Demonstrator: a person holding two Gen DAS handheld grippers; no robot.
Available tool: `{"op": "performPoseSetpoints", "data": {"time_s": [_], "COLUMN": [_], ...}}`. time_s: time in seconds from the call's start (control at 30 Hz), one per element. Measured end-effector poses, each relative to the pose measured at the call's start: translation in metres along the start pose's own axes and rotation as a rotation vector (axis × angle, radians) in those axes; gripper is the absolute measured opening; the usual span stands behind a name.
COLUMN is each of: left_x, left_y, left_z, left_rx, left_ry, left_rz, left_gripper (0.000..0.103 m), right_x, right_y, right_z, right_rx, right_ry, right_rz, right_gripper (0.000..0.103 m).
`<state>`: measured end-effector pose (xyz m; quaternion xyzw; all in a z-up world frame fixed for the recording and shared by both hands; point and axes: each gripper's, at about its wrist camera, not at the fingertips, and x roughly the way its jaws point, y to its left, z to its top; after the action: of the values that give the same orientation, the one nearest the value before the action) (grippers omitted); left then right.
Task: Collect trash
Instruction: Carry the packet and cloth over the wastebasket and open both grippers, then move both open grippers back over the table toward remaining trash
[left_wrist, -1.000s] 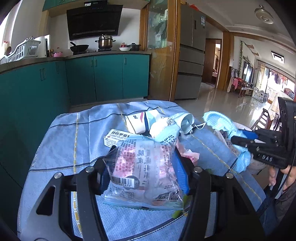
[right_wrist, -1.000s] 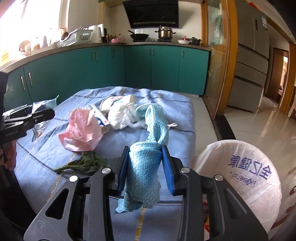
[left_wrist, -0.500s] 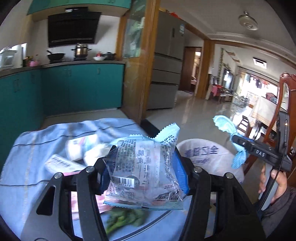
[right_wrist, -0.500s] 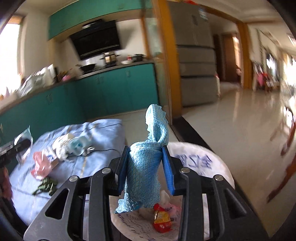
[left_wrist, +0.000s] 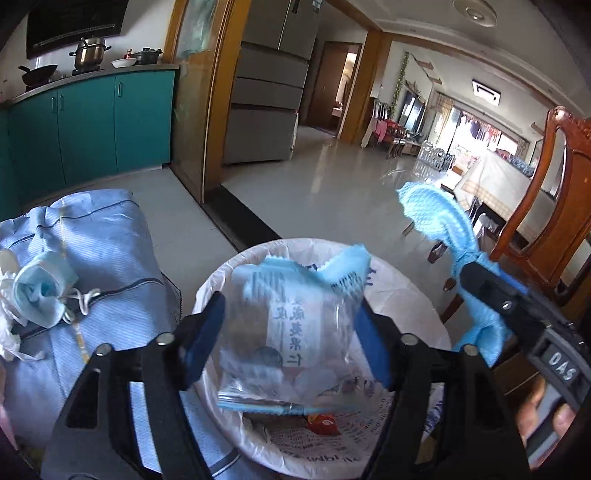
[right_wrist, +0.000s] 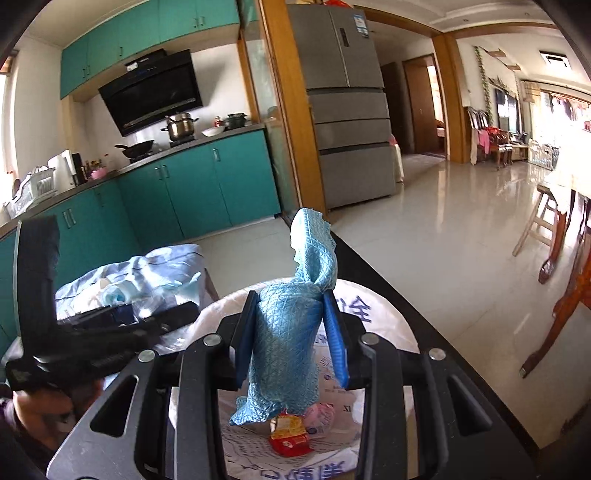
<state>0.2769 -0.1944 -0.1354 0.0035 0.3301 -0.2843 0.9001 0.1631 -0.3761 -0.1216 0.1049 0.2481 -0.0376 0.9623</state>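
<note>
Holding over the bin: both hand-held grippers hang above the trash bin (left_wrist: 406, 266), which is lined with a white printed bag.
Left hand-held gripper (left_wrist: 284, 343): its blue pads stand spread apart with a clear snack wrapper (left_wrist: 288, 332) between them; the wrapper is blurred, so I cannot tell whether the pads are pressing it or it is loose between them.
Snack wrapper position: directly above the bin opening, its blue-edged top corners level with the fingertips.
Right hand-held gripper (right_wrist: 291, 328): closed on a blue cloth (right_wrist: 291, 332), which is bunched between the pads, with one end standing up past the fingertips and the other hanging toward the bin.
Blue cloth position: above the bin's mouth; in the left wrist view it shows at the right side (left_wrist: 436, 221), pinched in the black fingers.
Inside the bin: a red and yellow packet (right_wrist: 290, 432) and a pale pink piece (right_wrist: 321, 415) lie on the liner's bottom.
Table (left_wrist: 110, 258): just left of the bin, covered with a light blue cloth cover.
Left on the table: a crumpled blue face mask (left_wrist: 40, 295) with white ear loops, beside some white crumpled paper (left_wrist: 7, 325) at the picture's left edge.
Person's right hand (left_wrist: 543, 413): wrapped round the right gripper's handle at the lower right.
</note>
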Motion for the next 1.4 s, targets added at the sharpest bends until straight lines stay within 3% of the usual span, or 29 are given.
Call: {"op": "performPoseSetpoints", "data": {"time_s": [0.2, 0.27, 0.33, 0.53, 0.7, 0.77, 0.9, 1.0, 1.1, 1.2, 1.27, 1.4], "left_x": [-0.006, -0.024, -0.045, -0.118, -0.179, -0.192, -0.207, -0.217, -0.22, -0.222, -0.22, -0.212], "left_y": [0.006, 0.013, 0.024, 0.073, 0.143, 0.173, 0.217, 0.234, 0.236, 0.236, 0.234, 0.228], "left_z": [0.002, 0.004, 0.008, 0.008, -0.006, -0.015, -0.029, -0.034, -0.035, -0.042, -0.042, -0.045], "left_rx": [0.015, 0.022, 0.011, 0.001, -0.056, -0.107, -0.207, -0.271, -0.265, -0.254, -0.242, -0.206], "left_ry": [0.001, -0.034, -0.068, -0.155, -0.265, -0.255, -0.219, -0.213, -0.213, -0.201, -0.188, -0.164], "left_rz": [0.064, 0.099, 0.133, 0.284, 0.523, 0.54, 0.589, 0.571, 0.569, 0.547, 0.537, 0.53], "left_gripper": [0.084, 0.085, 0.087, 0.088, 0.092, 0.093, 0.093, 0.093, 0.093, 0.093, 0.093, 0.093], "right_x": [0.012, 0.013, 0.013, 0.013, 0.017, 0.02, 0.028, 0.038, 0.051, 0.061, 0.07, 0.071], "right_y": [0.001, 0.003, 0.003, 0.025, 0.052, 0.075, 0.16, 0.224, 0.277, 0.304, 0.312, 0.306], "right_z": [-0.004, -0.004, -0.002, -0.005, -0.005, -0.01, -0.034, -0.052, -0.068, -0.08, -0.085, -0.084], "right_rx": [-0.003, 0.005, 0.007, -0.057, -0.123, -0.176, -0.394, -0.524, -0.662, -0.748, -0.723, -0.672], "right_ry": [0.06, 0.062, 0.048, 0.039, 0.051, 0.097, 0.216, 0.336, 0.434, 0.485, 0.524, 0.534], "right_rz": [-0.013, -0.016, -0.012, 0.02, 0.135, 0.251, 0.465, 0.615, 0.69, 0.705, 0.721, 0.725], "right_gripper": [0.037, 0.045, 0.064, 0.074, 0.081, 0.085, 0.085, 0.085, 0.085, 0.085, 0.083, 0.058]}}
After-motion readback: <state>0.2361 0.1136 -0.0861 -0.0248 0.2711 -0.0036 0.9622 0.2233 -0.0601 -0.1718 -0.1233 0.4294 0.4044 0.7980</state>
